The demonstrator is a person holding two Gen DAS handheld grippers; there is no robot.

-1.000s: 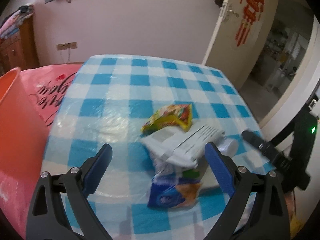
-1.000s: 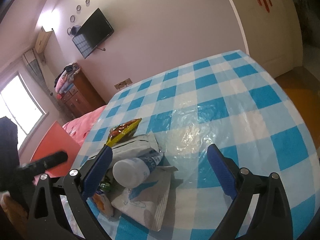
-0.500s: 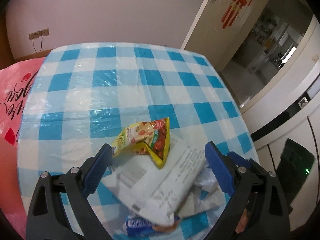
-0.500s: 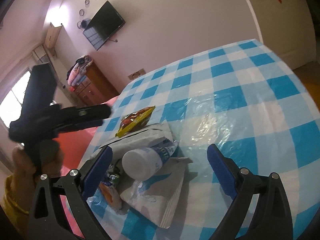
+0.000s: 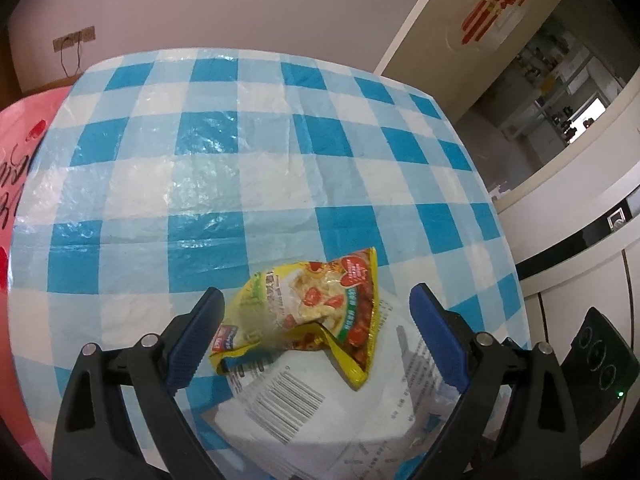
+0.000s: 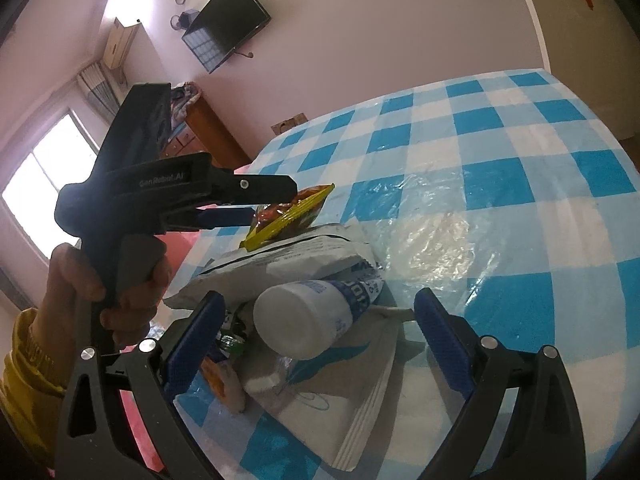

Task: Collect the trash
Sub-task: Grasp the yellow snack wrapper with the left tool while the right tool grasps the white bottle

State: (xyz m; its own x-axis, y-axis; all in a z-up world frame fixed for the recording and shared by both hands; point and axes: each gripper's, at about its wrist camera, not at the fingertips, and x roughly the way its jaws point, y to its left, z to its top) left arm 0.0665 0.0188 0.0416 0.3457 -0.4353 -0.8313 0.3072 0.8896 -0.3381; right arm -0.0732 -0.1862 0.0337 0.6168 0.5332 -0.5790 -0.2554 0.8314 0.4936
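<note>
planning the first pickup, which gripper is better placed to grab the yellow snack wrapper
Left. The left gripper is open with the yellow snack wrapper between its fingers. The right gripper is open around the white bottle lower in the pile.

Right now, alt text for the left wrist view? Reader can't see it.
The open left gripper straddles a crumpled yellow snack wrapper lying atop a white printed bag, without gripping it. Both sit near the front edge of a table under a blue-and-white checked cloth; behind are a pale wall and an open door.
</note>
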